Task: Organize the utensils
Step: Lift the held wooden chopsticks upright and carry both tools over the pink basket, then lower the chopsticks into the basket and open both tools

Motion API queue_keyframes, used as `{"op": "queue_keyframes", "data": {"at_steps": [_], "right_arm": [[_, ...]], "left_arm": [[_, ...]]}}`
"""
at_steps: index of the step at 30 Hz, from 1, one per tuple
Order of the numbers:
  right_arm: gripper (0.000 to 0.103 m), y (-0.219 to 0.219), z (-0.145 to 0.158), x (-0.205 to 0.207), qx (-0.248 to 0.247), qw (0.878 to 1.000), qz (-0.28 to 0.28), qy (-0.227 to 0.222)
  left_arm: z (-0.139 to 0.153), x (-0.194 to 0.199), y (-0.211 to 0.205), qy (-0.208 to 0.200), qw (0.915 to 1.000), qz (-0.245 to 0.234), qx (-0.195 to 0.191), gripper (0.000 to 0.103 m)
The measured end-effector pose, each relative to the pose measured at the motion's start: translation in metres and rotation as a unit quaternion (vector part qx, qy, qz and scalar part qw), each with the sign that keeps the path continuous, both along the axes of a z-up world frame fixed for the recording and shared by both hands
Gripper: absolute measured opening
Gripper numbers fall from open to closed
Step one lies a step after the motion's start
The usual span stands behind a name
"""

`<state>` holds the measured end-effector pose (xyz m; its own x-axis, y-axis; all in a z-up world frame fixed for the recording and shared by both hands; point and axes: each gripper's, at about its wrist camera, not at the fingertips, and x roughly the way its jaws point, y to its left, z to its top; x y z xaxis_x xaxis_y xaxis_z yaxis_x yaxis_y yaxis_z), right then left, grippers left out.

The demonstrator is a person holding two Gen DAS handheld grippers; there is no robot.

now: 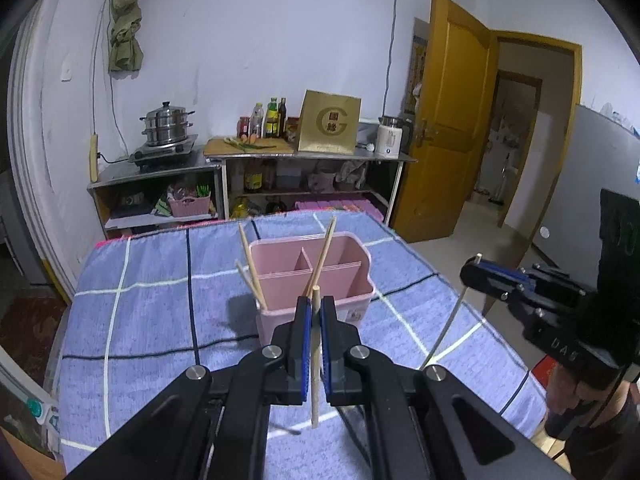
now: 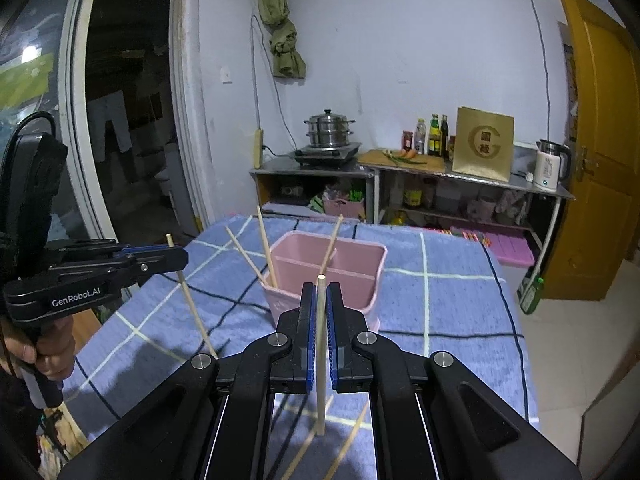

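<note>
- Left wrist view: my left gripper is clamped on a chopstick, held nearly upright between the blue pads, its tip poking above the fingers and its lower end hanging over the blue checked cloth.
- Right wrist view: my right gripper is likewise closed around its own chopstick, upright, with the bottom end near the cloth.
- Between and just beyond both grippers stands the pink utensil holder, with dividers splitting it into compartments.
- Three chopsticks already lean in the holder: two at the near-left corner and one crossing the middle divider. I count that part as done.
- Neither held chopstick is over the holder's rim yet; both sit on my side of it, so the two drops are pending.
- Low in the right wrist view, at least two more chopsticks lie flat on the cloth beneath the gripper. I judge those are left to collect after this pair.
- My estimate: roughly the middle of the job, three in, two in hand, a couple loose.
- I cannot tell whether any other kind of utensil waits out of frame; only chopsticks show.
- Which compartment each leaning stick bottoms out in is hidden by the holder's walls.
</note>
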<state>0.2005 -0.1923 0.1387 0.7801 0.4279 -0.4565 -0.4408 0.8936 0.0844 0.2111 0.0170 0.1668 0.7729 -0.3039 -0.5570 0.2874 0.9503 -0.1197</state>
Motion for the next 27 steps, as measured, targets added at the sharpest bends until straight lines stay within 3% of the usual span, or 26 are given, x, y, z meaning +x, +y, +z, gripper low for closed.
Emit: {"op": "queue_keyframes", "data": {"at_steps": [19,27], "right_arm": [[0.005,0.017,0.057,0.052,0.066,0.996,0.008,-0.052],[0.005,0.027,0.053,0.08,0.08,0.995,0.008,-0.053]], "left_arm": [[0.082,0.06,0.002,-0.055,0.9981,0.011,-0.023,0.004],[0.076,0.089,0.001,-0.054,0.9982,0.015,-0.02,0.004]]}}
